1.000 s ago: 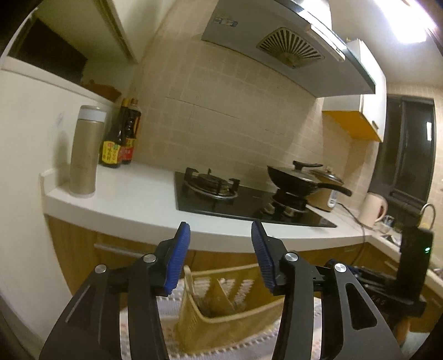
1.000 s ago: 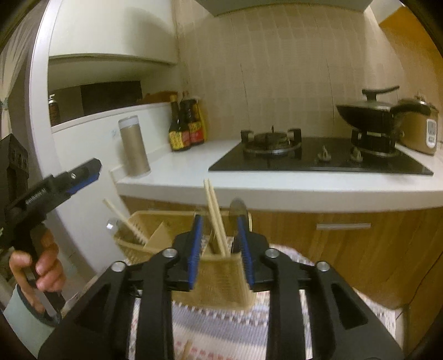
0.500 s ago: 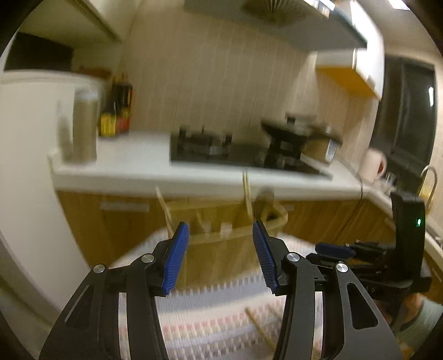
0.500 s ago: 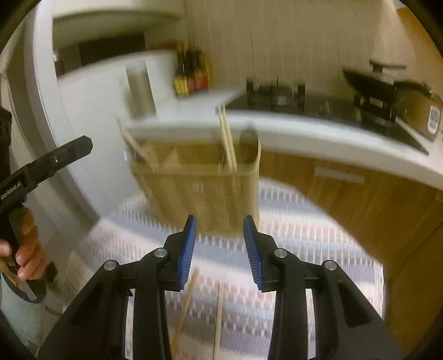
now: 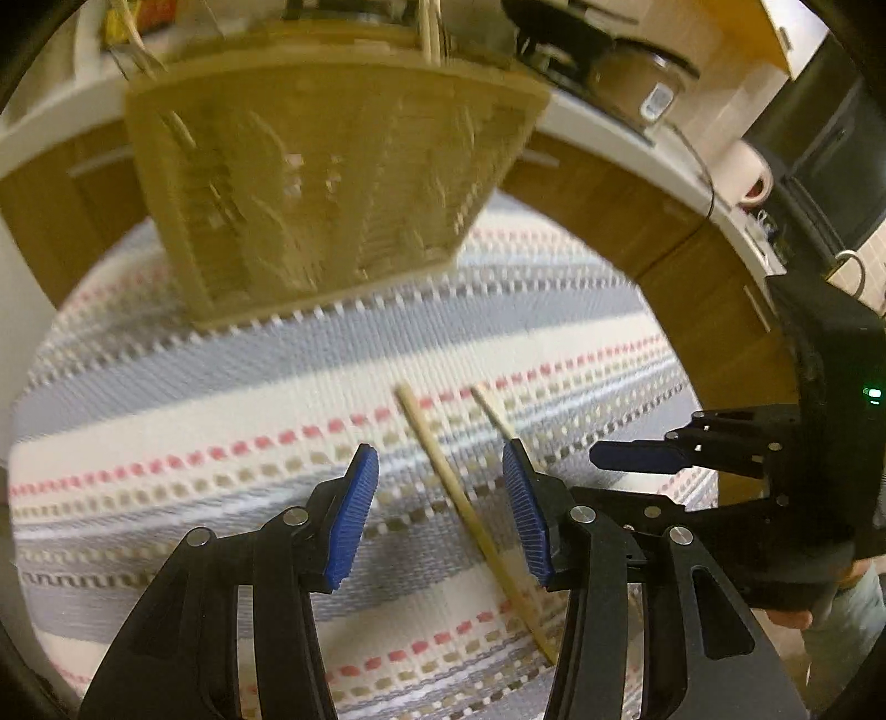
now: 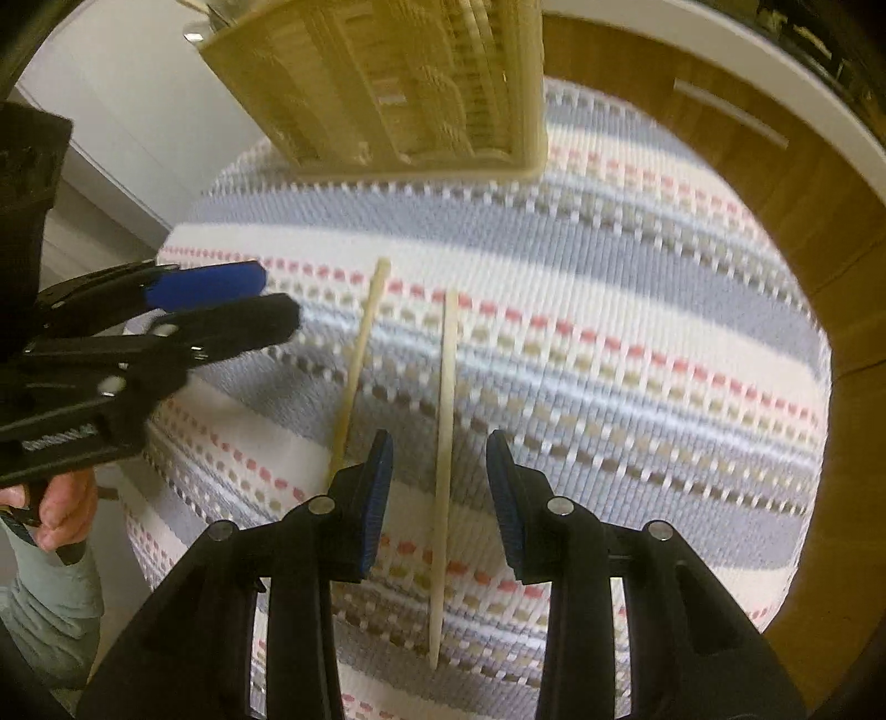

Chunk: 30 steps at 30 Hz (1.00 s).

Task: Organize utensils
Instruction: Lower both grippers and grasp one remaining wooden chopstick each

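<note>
Striped mat (image 5: 221, 387) under wicker basket (image 5: 332, 183); wood cabinets (image 6: 803, 183) behind.

A home kitchen. A white countertop (image 5: 620, 127) curves over wooden cabinet fronts (image 5: 603, 205) with slim metal pull handles (image 6: 731, 113). On the counter stand a tan electric rice cooker with a small display (image 5: 637, 83), a black pan (image 5: 554, 25) just beside it, and a white electric kettle (image 5: 750, 177) further along. A dark window (image 5: 841, 144) closes that end. In front, a woven cloth striped in grey, cream and pink dashes (image 6: 609, 310) carries a pale wicker utensil basket (image 5: 326, 183) and two light wooden chopsticks (image 6: 446, 443).
</note>
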Each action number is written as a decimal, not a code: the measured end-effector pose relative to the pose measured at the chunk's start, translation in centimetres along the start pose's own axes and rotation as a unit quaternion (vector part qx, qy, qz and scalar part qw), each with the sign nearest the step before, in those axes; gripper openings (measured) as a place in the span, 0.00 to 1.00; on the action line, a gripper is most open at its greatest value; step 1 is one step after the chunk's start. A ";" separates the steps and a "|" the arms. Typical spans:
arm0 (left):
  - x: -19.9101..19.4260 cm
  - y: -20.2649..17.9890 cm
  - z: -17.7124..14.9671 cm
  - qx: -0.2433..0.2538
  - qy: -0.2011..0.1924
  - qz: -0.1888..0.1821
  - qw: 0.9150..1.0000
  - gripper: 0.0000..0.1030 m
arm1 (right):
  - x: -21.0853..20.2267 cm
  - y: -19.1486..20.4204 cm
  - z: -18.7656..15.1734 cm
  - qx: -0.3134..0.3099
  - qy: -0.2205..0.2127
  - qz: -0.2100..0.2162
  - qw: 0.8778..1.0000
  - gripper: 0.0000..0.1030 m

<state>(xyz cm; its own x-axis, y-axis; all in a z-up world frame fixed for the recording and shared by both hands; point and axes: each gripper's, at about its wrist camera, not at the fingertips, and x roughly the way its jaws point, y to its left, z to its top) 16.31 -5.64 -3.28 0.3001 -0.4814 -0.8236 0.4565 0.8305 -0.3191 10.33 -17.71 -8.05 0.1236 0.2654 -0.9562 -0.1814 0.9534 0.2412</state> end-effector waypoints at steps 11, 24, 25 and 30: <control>3.7 -1.2 -0.6 0.003 0.041 0.037 0.998 0.36 | 2.8 1.2 -0.3 -0.004 0.037 -0.017 0.999 0.21; 5.9 -5.1 -0.7 0.068 0.053 0.129 0.988 0.22 | 4.1 3.4 -1.0 -0.040 0.024 -0.057 0.997 0.04; 5.9 -5.1 -0.8 0.070 0.053 0.133 0.987 0.19 | 4.2 3.5 -1.1 -0.043 0.022 -0.058 0.997 0.04; 5.8 -5.1 -0.9 0.087 0.044 0.149 0.984 0.10 | 2.5 2.7 -3.1 -0.045 0.017 -0.053 0.997 0.04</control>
<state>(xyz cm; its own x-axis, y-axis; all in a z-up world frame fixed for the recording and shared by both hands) 14.97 -12.43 -6.80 0.3719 -0.1914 -0.9083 0.4988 0.8665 0.0217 7.13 -14.95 -10.33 0.1142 0.1577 -0.9809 -0.2567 0.9585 0.1242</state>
